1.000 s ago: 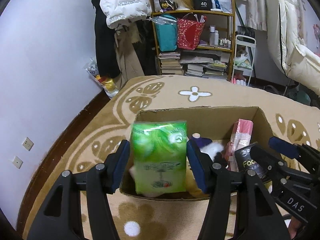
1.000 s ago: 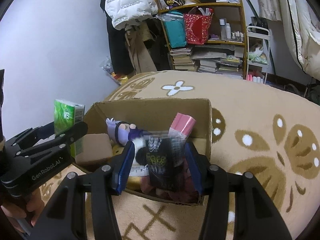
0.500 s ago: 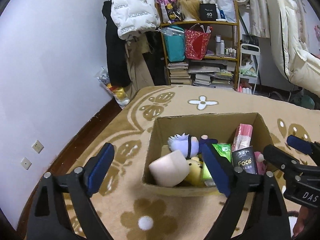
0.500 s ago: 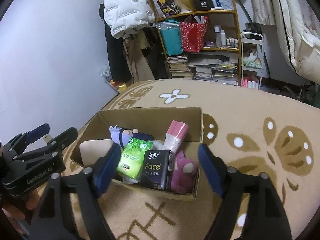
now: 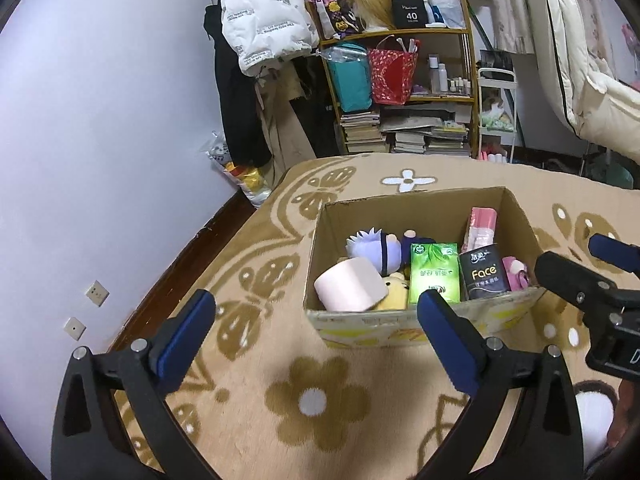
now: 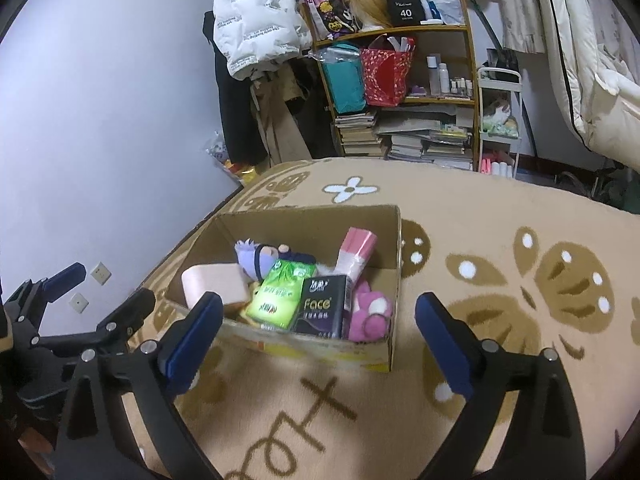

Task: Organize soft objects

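Note:
A cardboard box stands on the carpet. It holds a green tissue pack, a black "Face" tissue pack, a pink roll, a purple-haired plush, a yellow plush, a pink plush and a pink pack. My left gripper is open and empty, in front of the box. My right gripper is open and empty, pulled back above the box's near side.
A beige carpet with brown flower patterns covers the floor. A wall runs on the left. A cluttered shelf with books and bags and hanging coats stand at the back. A white quilt hangs at right.
My left gripper let go of the green tissue pack and my right gripper let go of the black Face pack; both lie in the box. Both grippers opened and drew back.

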